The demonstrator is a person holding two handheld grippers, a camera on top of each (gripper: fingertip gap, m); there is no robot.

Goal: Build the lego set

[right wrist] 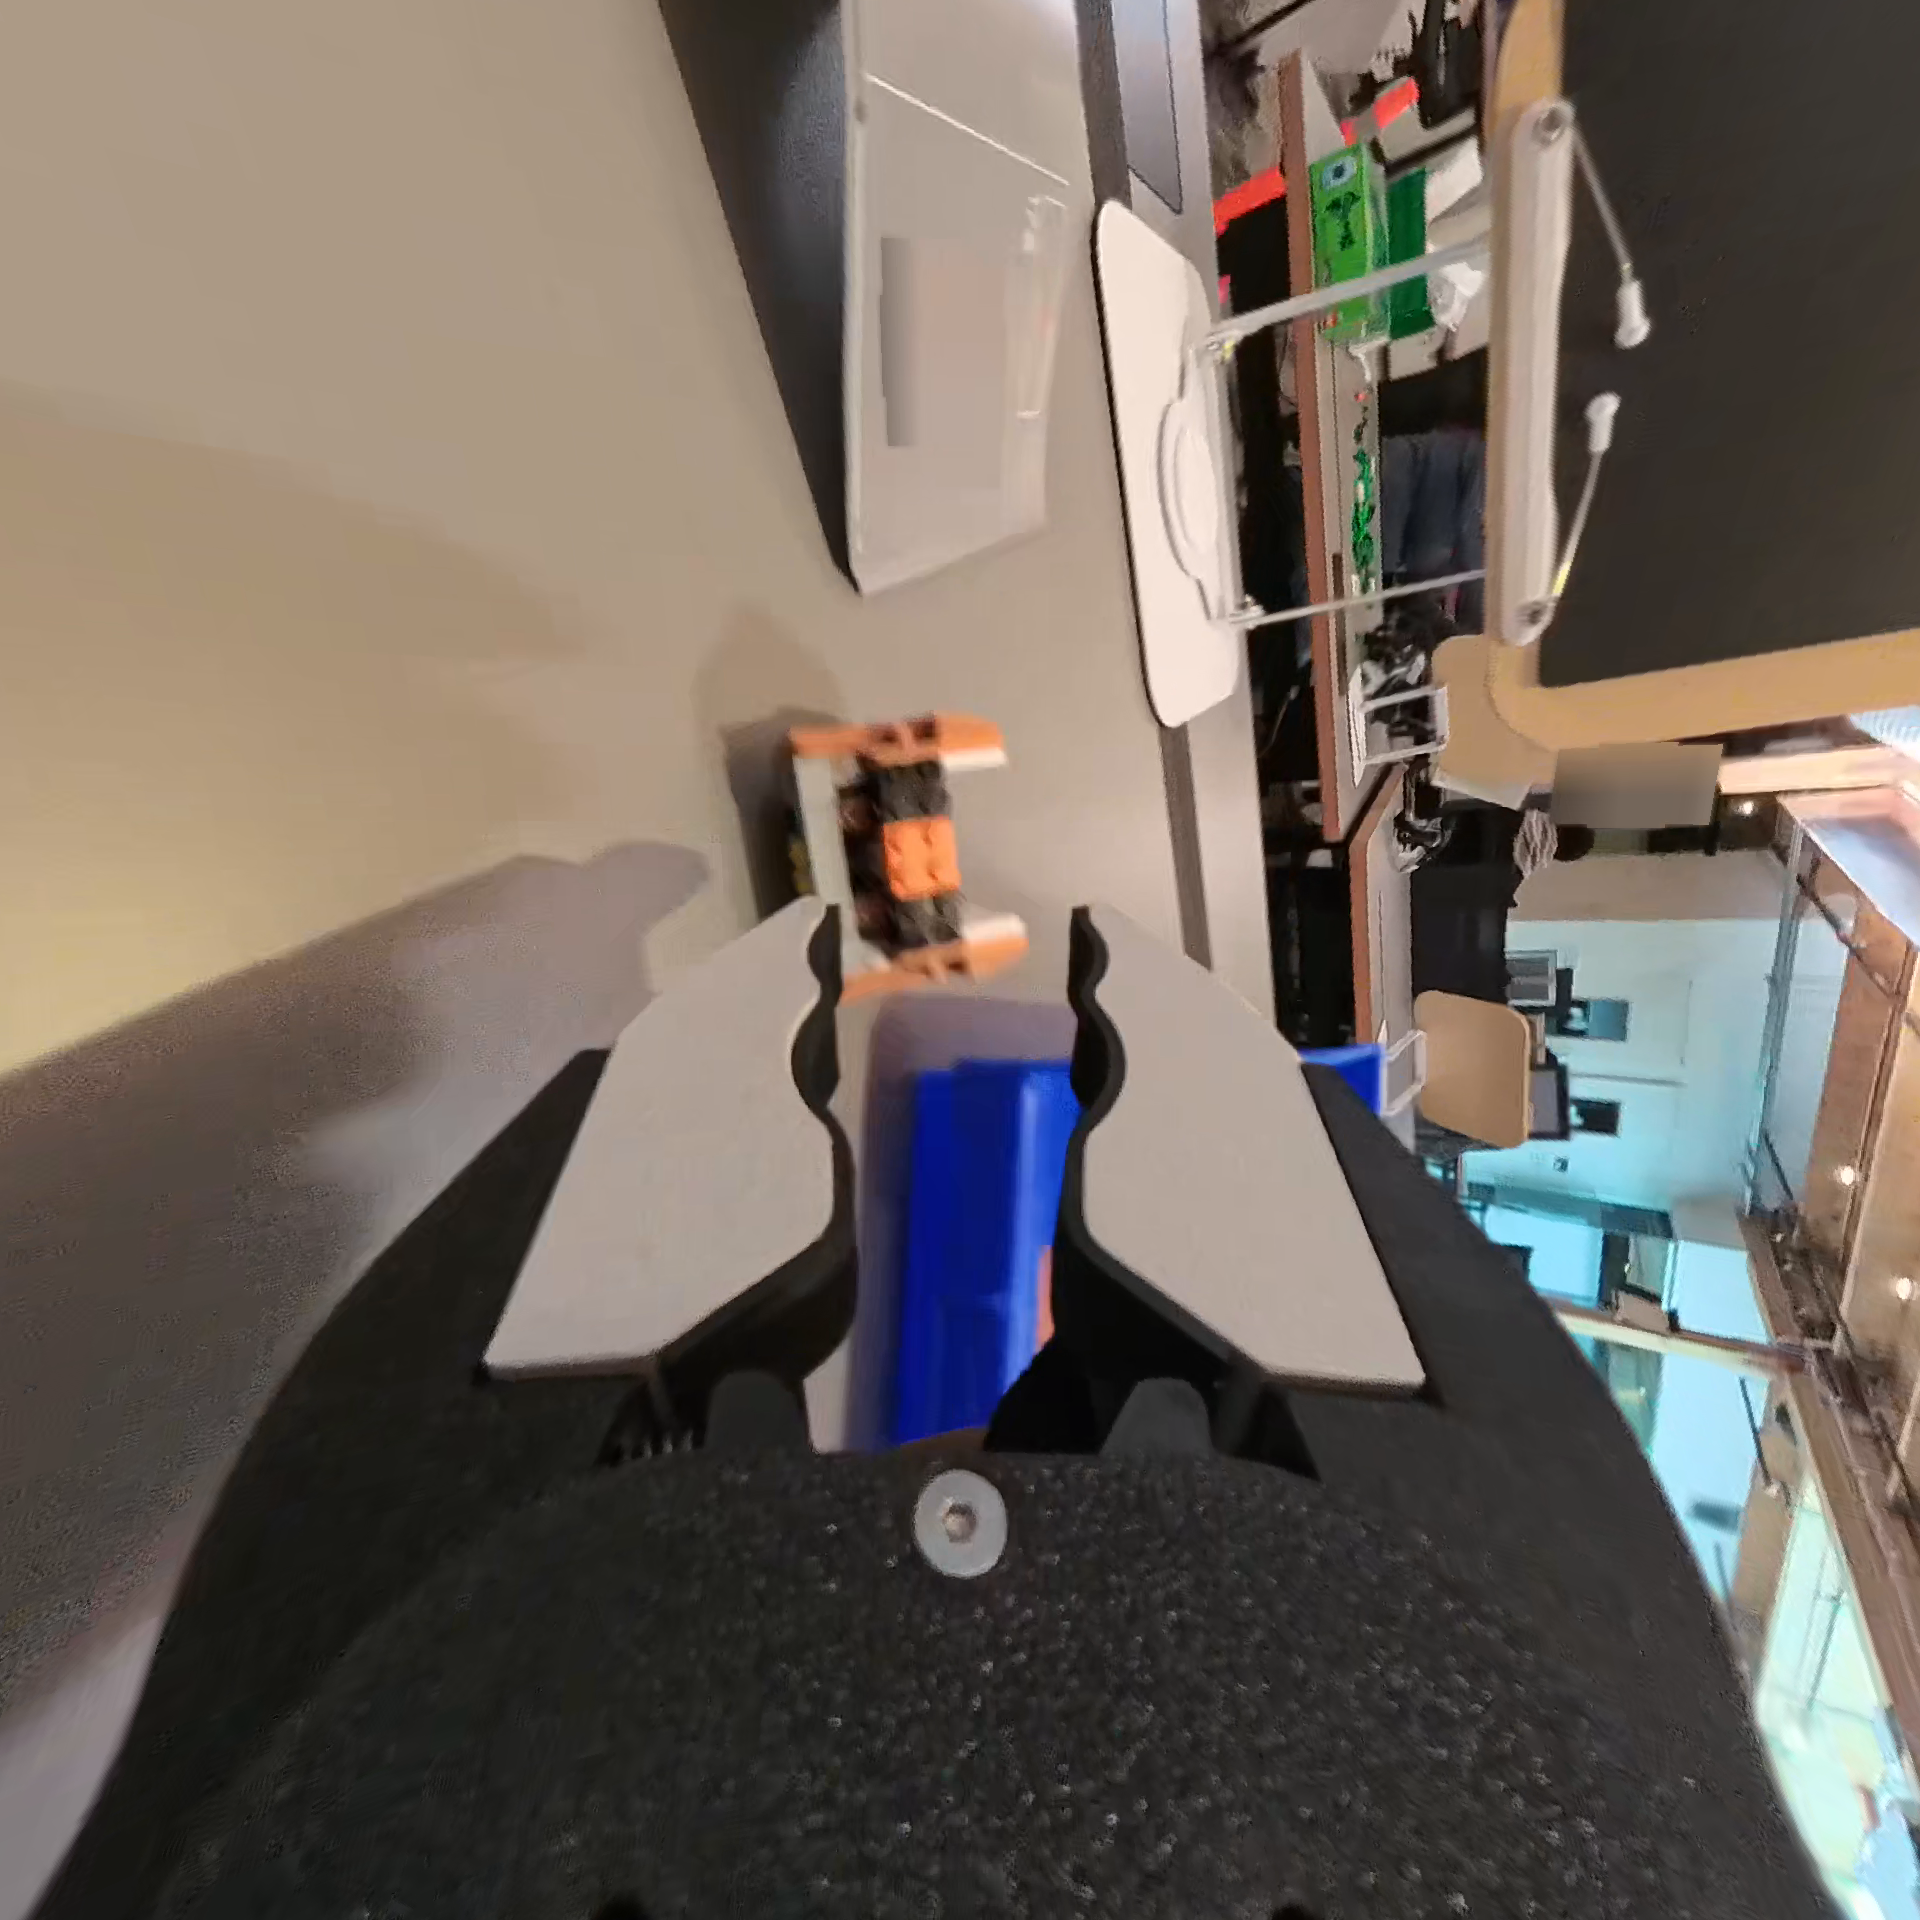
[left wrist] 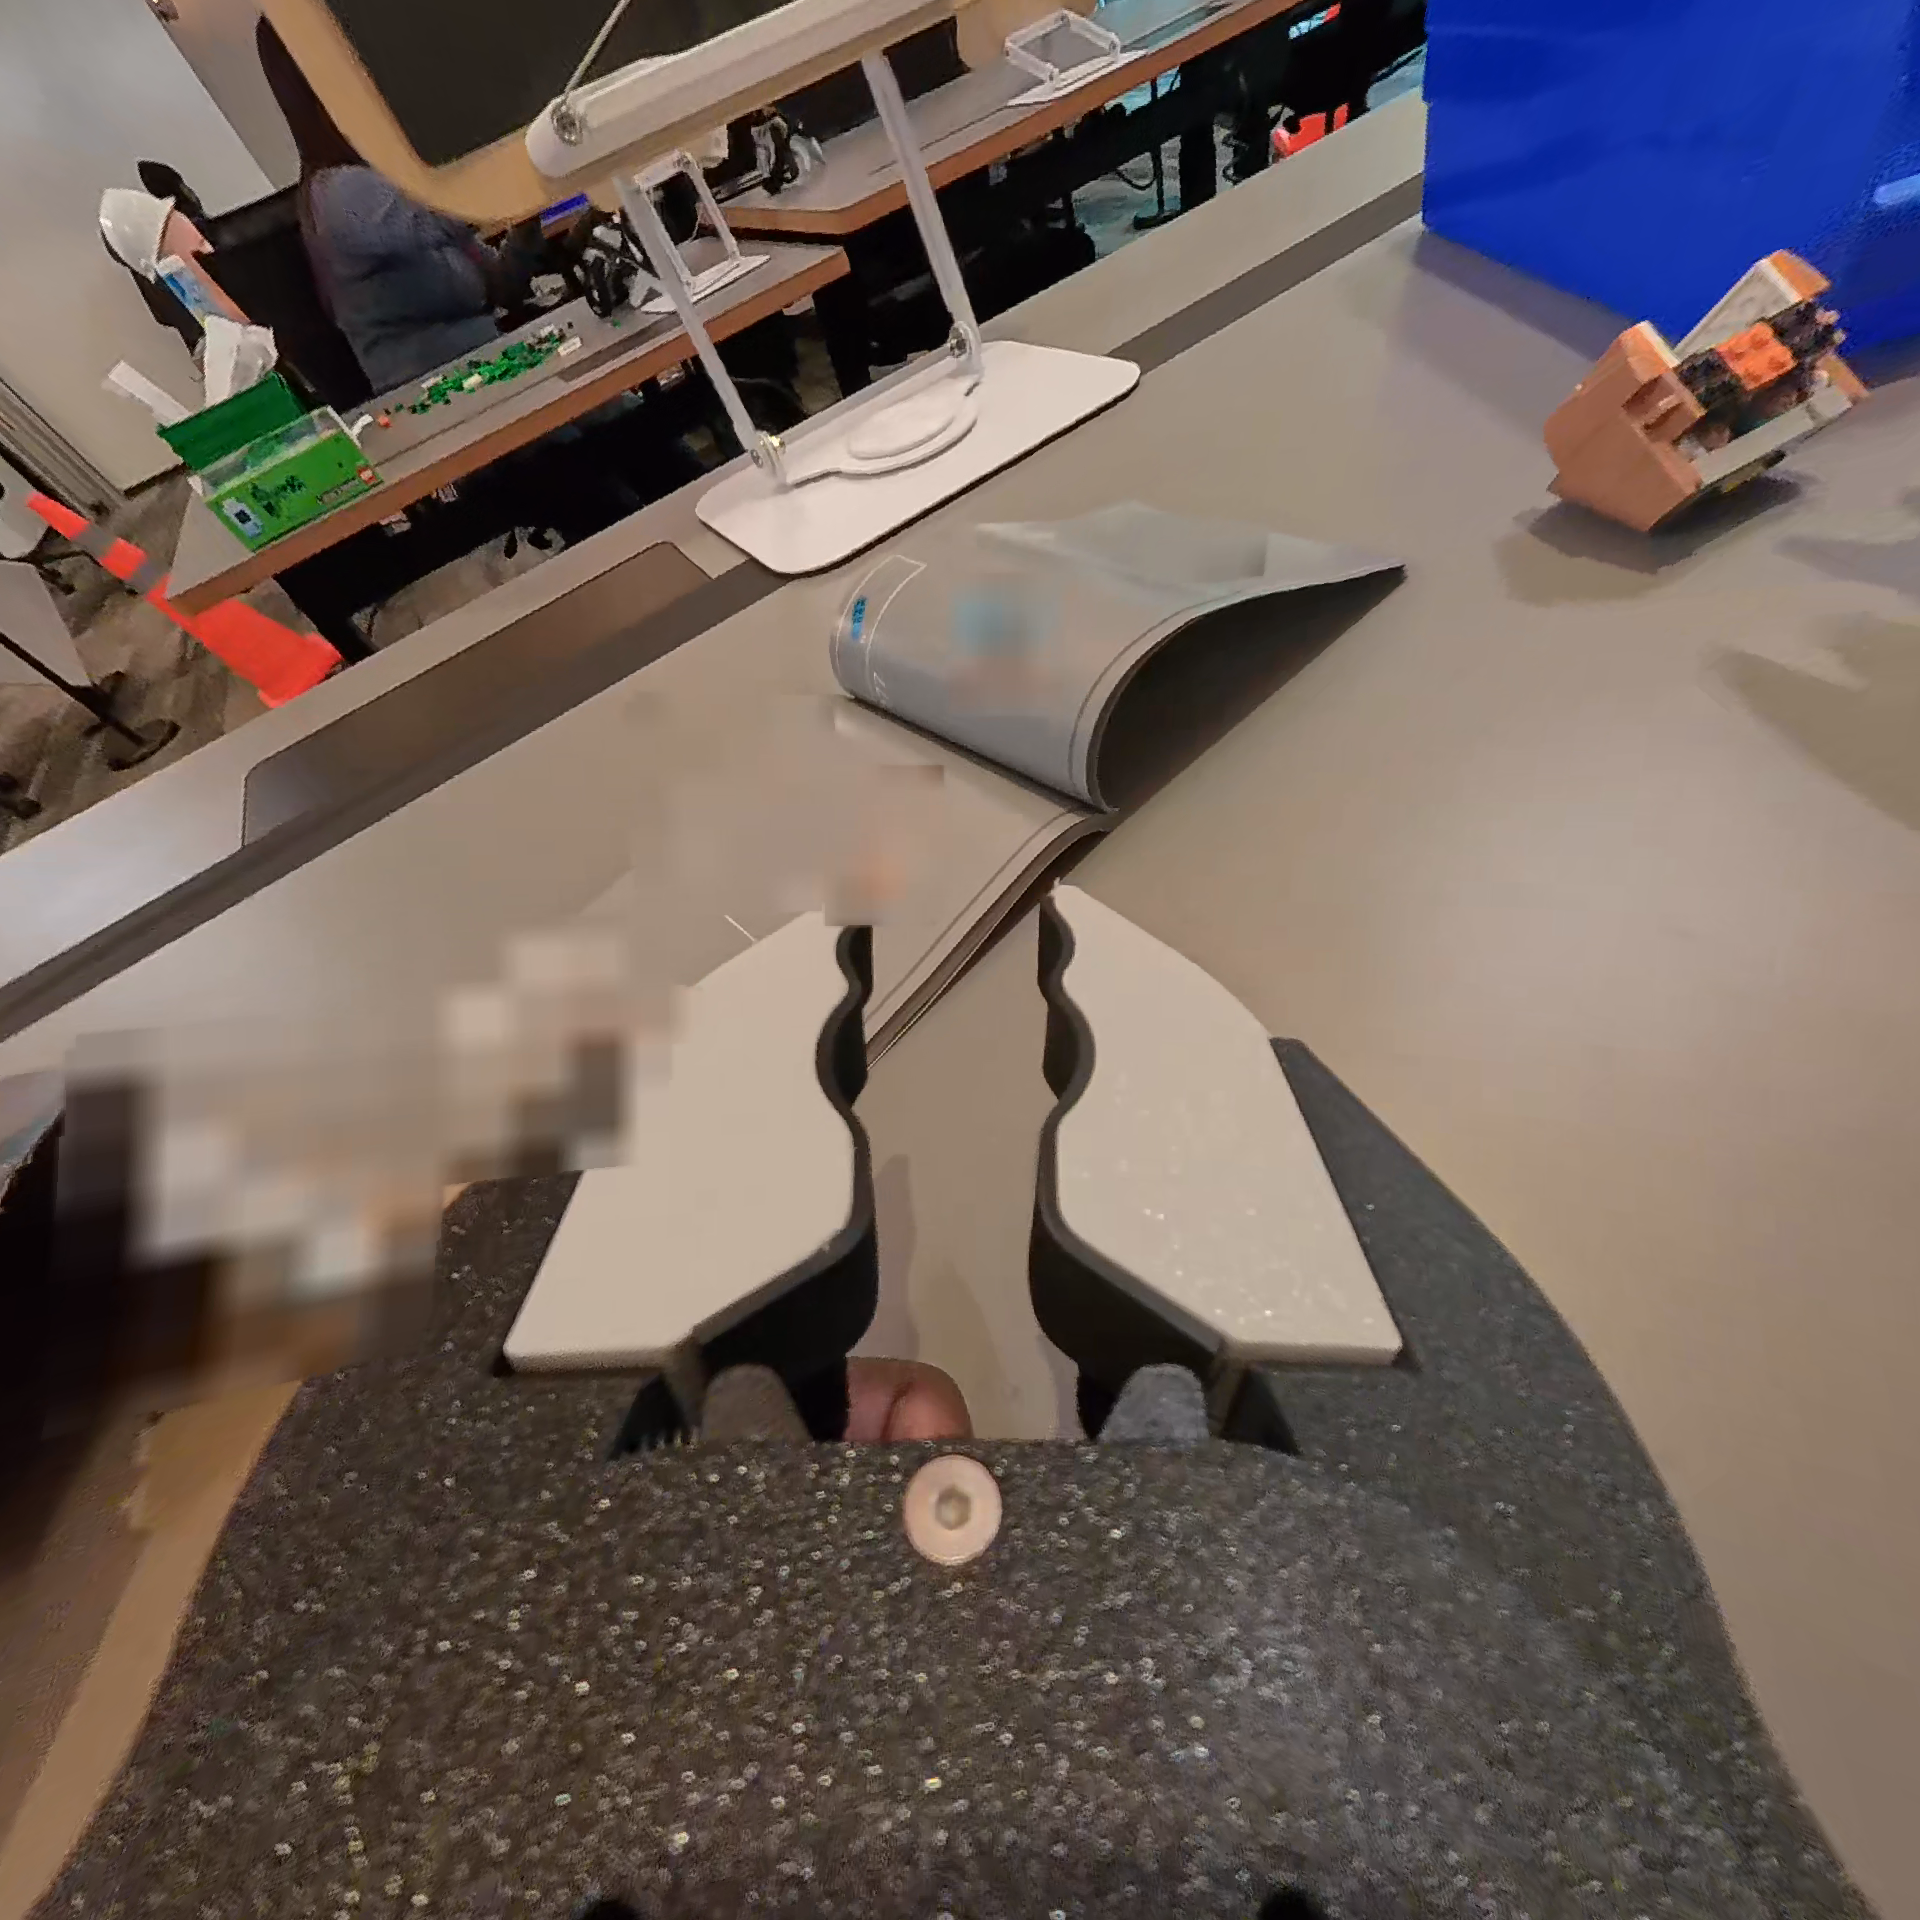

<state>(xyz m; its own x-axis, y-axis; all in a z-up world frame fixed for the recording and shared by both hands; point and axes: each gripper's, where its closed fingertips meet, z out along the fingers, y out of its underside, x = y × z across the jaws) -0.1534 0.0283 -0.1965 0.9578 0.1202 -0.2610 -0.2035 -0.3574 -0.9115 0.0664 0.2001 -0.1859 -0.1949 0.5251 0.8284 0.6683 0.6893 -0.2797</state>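
The left claw (left wrist: 951, 935) is hanging over the grey surface (left wrist: 1455, 1039) with its jaws apart and nothing between them. Its tips are pointing at the near edge of the open instruction booklet (left wrist: 1039, 665), which serves here as the landmark. Behind the booklet, the white lamp base (left wrist: 935, 457) is standing at the far edge of the surface. To the right of the booklet and well apart from it, the partly built lego model (left wrist: 1694, 405), orange and black with pale plates, is lying tilted just in front of the blue bin (left wrist: 1662, 135).

The right claw (right wrist: 951, 930) is also gaping and carrying nothing. In the right wrist view, which is rolled sideways and slightly blurred, the lego model (right wrist: 894, 842) is lying just beyond its tips, with the blue bin (right wrist: 966, 1226) showing between the fingers.

Risk assessment: the model is resting loosely on its side, so a claw closing off-centre is likely to push it along the surface rather than seize it. Squeezing across the stacked bricks could split the assembly. The rolled camera angle is also making alignment with the studs hard to judge.
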